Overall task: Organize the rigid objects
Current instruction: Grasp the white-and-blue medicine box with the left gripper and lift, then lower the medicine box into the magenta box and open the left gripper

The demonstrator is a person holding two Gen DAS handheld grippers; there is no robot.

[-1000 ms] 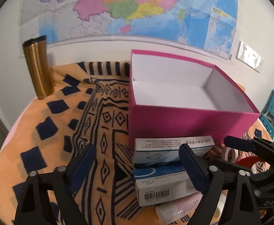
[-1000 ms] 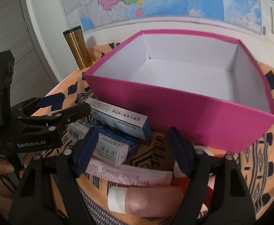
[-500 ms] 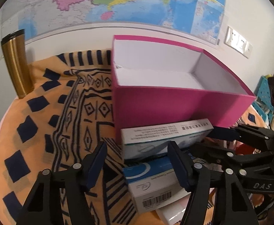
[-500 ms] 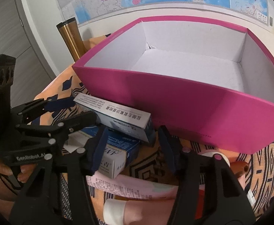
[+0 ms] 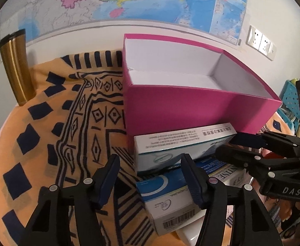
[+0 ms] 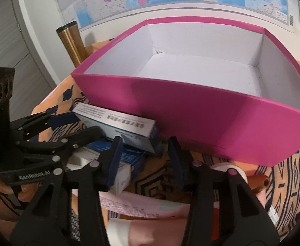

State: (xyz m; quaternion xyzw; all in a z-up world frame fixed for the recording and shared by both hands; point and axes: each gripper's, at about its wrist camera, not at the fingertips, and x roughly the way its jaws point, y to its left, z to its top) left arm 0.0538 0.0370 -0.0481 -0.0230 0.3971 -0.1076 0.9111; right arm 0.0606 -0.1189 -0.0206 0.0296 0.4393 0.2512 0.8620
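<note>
Both grippers, left (image 5: 150, 181) and right (image 6: 144, 161), are closing around stacked medicine cartons (image 5: 182, 145), pads not yet pressing. Next: clamp, lift into the empty magenta box (image 6: 191, 110).

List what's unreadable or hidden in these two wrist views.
- Pink tube, right wrist view: ends hidden behind the right gripper; print too small.
- Lower medicine box, left wrist view: right part hidden behind the left gripper finger.
- Top medicine box: print too small in both views.
- Red object, right wrist view: mostly hidden behind the gripper; identity unclear.
- Both grippers' jaws are closing; pad contact with the boxes unclear.
</note>
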